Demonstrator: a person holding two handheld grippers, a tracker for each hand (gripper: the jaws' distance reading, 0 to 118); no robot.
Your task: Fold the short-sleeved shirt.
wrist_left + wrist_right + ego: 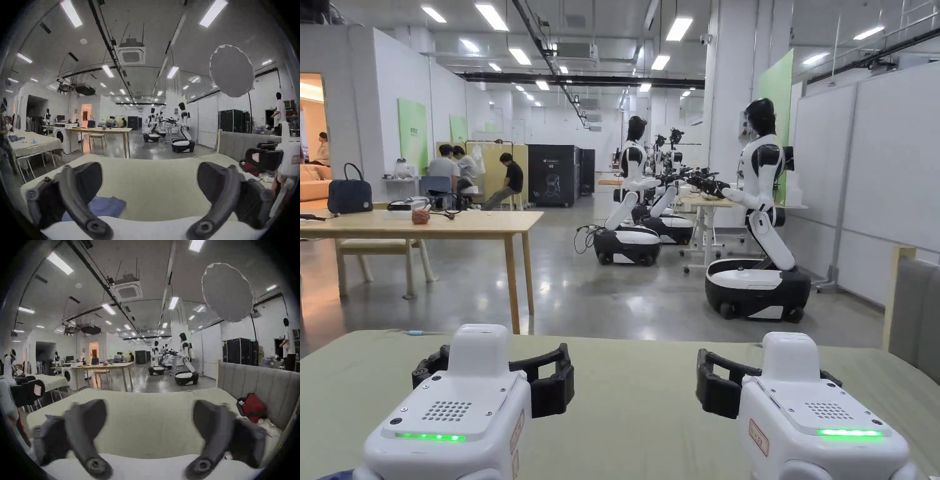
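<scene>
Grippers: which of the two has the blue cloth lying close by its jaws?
The left gripper: in its own view the crumpled blue cloth lies on the pale green surface beside its left jaw. The right gripper has bare surface between its open jaws.

Gripper housings (456, 412) appeared smooth white plastic; jaws matt black. Bed cover (631, 400) was matt greenish cloth (unwrinkled). Far table (450, 224) looked pale wood; floor (600, 294) glossy.
</scene>
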